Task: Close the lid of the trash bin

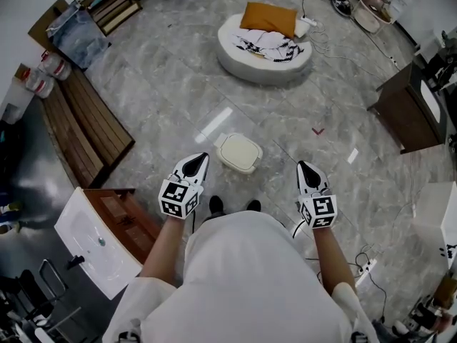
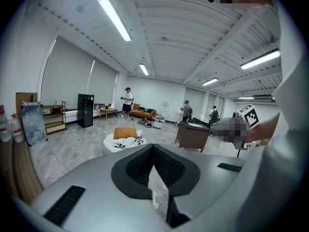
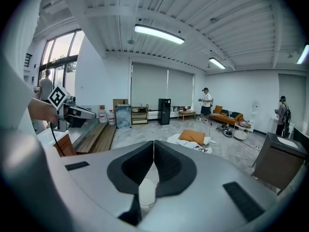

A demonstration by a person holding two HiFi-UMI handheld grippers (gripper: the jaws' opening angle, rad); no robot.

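The floor [image 1: 178, 84] was glossy grey marbled stone. On it, just ahead of the person's shoes [image 1: 216, 205], stood the trash bin [image 1: 239, 153], a small cream box with rounded corners and a smooth top. Its lid appeared to lie flat, so the closing step looked complete; any next move called only for checking the seat. The left gripper [image 1: 198, 159] and right gripper [image 1: 305, 167] hung well above the bin, jaws pressed together on nothing.

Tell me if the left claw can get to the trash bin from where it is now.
Probably yes. The trash bin stands on bare floor just ahead and to the right of the shut left claw, with nothing between them; the claw would likely only need lowering.
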